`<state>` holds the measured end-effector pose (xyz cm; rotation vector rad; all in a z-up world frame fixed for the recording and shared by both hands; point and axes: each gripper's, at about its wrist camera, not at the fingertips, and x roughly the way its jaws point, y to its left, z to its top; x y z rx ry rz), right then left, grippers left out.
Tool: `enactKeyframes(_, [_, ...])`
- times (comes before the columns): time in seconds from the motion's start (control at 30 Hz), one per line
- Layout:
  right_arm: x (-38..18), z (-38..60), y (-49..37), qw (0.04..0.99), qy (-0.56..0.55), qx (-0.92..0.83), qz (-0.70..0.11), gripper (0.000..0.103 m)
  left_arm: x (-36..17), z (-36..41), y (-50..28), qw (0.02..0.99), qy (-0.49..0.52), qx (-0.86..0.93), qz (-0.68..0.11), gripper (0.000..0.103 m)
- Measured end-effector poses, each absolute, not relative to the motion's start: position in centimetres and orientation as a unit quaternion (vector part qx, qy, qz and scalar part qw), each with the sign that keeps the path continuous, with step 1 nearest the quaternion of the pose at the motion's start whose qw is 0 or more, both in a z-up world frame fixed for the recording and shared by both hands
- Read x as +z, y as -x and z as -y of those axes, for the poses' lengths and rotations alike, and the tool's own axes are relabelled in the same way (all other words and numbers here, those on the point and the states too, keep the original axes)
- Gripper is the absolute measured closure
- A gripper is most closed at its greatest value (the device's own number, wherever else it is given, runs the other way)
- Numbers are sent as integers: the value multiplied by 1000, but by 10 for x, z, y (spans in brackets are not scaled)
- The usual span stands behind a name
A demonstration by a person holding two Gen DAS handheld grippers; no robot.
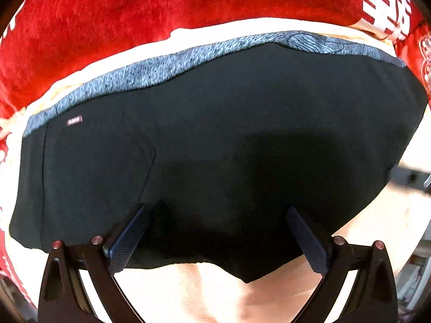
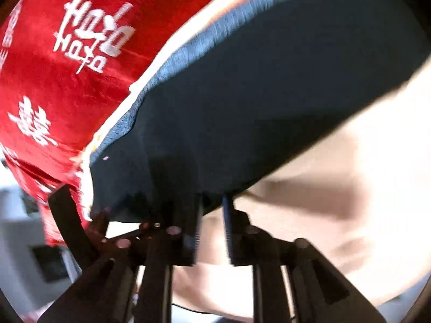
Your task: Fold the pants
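Both grippers sit at the near edge of the dark pants (image 1: 229, 140), which lie spread on a cream surface (image 1: 223, 293) with a red plush blanket (image 1: 107, 24) behind. From the left wrist view, the left gripper (image 1: 218, 231) has its two fingers splayed wide, their blue-grey cross-hatched pads (image 1: 126, 245) angled outward, and the pants' near hem lies between and over their tips; no cloth is pinched there. Its shadow darkens the middle of the fabric, so folds there are hard to read. A grey heathered band (image 1: 150, 75) runs along the far edge of the pants, a small pinkish label (image 1: 74, 120) sits near its left end with lettering too small to read, and a curved seam marks a pocket on the left. White lettering on the blanket is cut off at the frame top. The right wrist view is smeared by motion blur: the right gripper (image 2: 211, 215) shows its fingers (image 2: 192, 228) drawn close with only a narrow gap, meeting the lower edge of the pants (image 2: 256, 107), yet whether cloth is caught between them cannot be made out. Part of another black gripper frame (image 2: 68, 220) juts in at the lower left, and the room beyond is a grey blur.
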<state>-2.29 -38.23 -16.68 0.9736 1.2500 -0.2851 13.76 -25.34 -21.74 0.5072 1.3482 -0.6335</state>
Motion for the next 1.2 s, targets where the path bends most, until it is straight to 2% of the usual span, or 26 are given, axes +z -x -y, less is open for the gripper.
enactKeyframes(0.17, [-146, 433, 11, 729, -354, -160, -563, 73, -211, 262, -148, 706, -218, -261, -621, 0])
enactKeyframes(0.37, [-139, 498, -14, 751, -327, -155, -552, 73, -182, 300, -192, 748, -170, -239, -595, 0])
enactKeyframes(0.43, [-145, 504, -33, 754, -331, -132, -552, 74, -193, 321, -219, 757, -165, -216, -595, 0])
enactKeyframes(0.57, [-177, 504, -68, 755, -270, -119, -586, 75, -225, 351, -244, 765, -181, -177, -593, 0])
enactKeyframes(0.63, [-187, 517, -70, 759, -260, -115, -586, 91, -241, 349, -255, 767, -167, -172, -596, 0])
enactKeyframes(0.67, [-187, 527, -66, 762, -260, -116, -582, 103, -241, 347, -256, 768, -159, -168, -597, 0])
enactKeyframes(0.73, [-183, 550, -58, 763, -252, -144, -578, 103, -238, 346, -265, 763, -167, -155, -605, 0])
enactKeyframes(0.8, [-173, 585, -40, 750, -228, -214, -583, 98, -228, 336, -272, 765, -191, -131, -601, 0])
enactKeyframes(1.03, [-132, 633, 55, 734, -266, -264, -566, 95, -179, 355, -215, 751, -194, -189, -602, 0])
enactKeyframes(1.2, [-152, 651, 113, 709, -272, -299, -578, 95, -188, 402, -145, 723, -206, -223, -621, 0])
